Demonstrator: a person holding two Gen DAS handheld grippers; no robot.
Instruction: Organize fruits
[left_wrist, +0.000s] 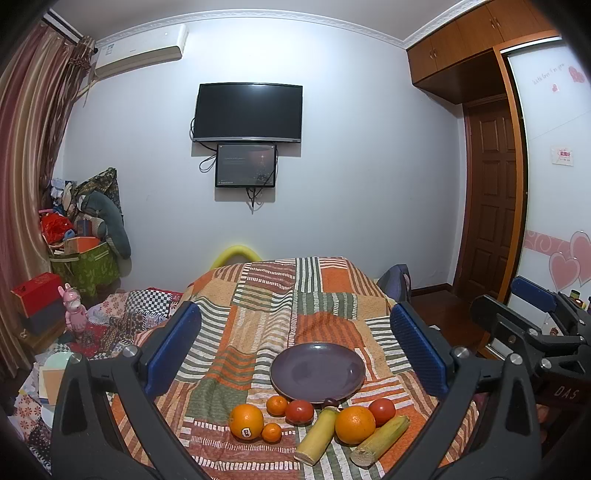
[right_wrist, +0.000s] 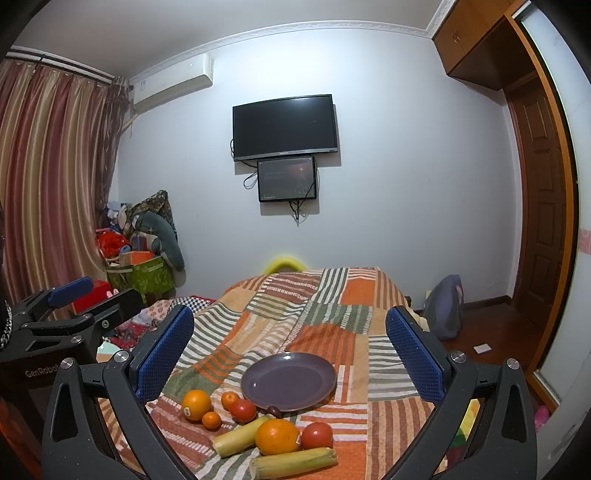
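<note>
An empty purple plate (left_wrist: 317, 371) (right_wrist: 290, 382) lies on a striped patchwork cloth (left_wrist: 258, 325) (right_wrist: 332, 332). In front of it lie a left orange with a sticker (left_wrist: 246, 421) (right_wrist: 196, 404), a right orange (left_wrist: 355, 424) (right_wrist: 277, 436), two small tangerines (left_wrist: 277, 405) (left_wrist: 271, 432), two tomatoes (left_wrist: 299, 411) (left_wrist: 382, 410), two yellow-green cane pieces (left_wrist: 318, 435) (left_wrist: 380, 440) and a small dark fruit (left_wrist: 330, 402). My left gripper (left_wrist: 295, 350) is open and empty above the fruit. My right gripper (right_wrist: 290, 350) is open and empty too, and shows at the right of the left wrist view (left_wrist: 532, 325).
The cloth-covered surface drops off to a cluttered floor with boxes (left_wrist: 37, 299) and a pink toy (left_wrist: 75, 312) on the left. A wooden floor, a bag (right_wrist: 445, 306) and a door (right_wrist: 543, 221) are on the right. A TV (left_wrist: 247, 112) hangs on the far wall.
</note>
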